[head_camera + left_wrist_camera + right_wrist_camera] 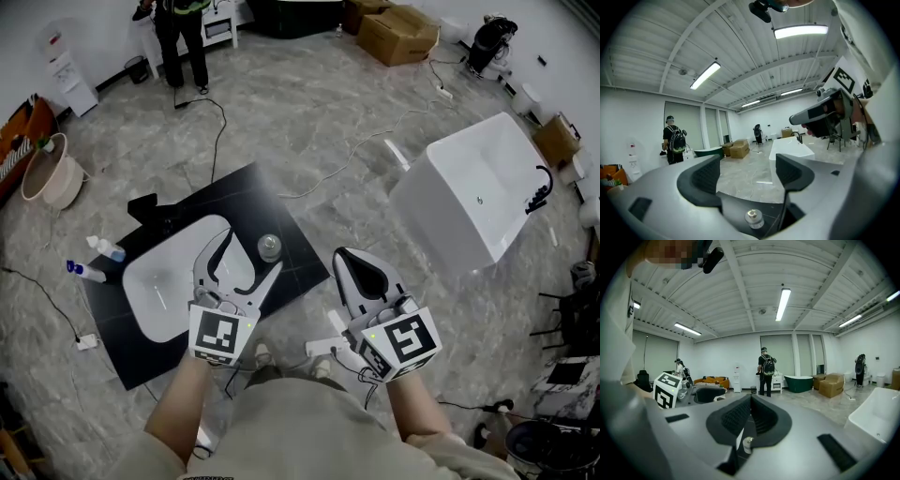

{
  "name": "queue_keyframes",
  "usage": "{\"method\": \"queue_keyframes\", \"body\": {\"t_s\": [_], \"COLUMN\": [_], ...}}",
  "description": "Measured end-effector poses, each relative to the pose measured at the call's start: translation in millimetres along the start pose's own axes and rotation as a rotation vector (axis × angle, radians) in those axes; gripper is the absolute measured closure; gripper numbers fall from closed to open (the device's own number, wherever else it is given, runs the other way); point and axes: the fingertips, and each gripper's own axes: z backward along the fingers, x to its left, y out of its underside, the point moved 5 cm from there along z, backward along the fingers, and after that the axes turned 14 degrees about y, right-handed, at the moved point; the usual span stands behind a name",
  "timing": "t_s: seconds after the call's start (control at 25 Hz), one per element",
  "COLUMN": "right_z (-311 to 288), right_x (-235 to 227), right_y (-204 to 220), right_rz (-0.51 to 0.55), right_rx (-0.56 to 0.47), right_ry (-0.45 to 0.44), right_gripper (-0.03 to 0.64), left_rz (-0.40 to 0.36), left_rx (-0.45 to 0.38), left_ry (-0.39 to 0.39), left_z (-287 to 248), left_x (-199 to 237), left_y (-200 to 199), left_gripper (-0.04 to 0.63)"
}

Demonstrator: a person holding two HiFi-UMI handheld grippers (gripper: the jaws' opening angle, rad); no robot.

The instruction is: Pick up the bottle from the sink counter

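Observation:
A small clear bottle (269, 247) with a silver cap stands upright on the black sink counter (281, 202), just right of the white basin (164, 281). My left gripper (253, 249) hovers over the basin's right edge, open, its jaws spread wide and the bottle close by its right tip, untouched. In the left gripper view the bottle (752, 217) shows low down between the jaws of the left gripper (747, 176), clear of both pads. My right gripper (345, 253) is shut and empty, off the counter's right edge. In the right gripper view the right gripper (749, 416) has its pads together.
A black faucet (155, 211) stands at the basin's far side. Two spray bottles (89, 272) lie on the floor left of the counter. A white bathtub (469, 202) is at right, a bucket (52, 173) at far left. A person (183, 37) stands far back; cables cross the floor.

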Motion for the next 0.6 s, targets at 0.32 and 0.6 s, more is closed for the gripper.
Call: {"method": "queue_keyframes", "body": {"t_s": [0.32,0.6], "right_z": [-42,-69], "right_x": [0,10], "right_y": [38,65], "right_rz": [-0.065,-0.067], "right_rx": [0.096,0.169], "right_ry": [-0.002,0.003], "right_gripper": [0.620,0.620], "left_rz": [0.051,0.125], "left_rx": [0.062,0.094], "left_ry": [0.062,0.124], "left_z": [-46,-79], "left_x": [24,39], "left_y": [58,112], "left_gripper": [0.235,0.233]}}
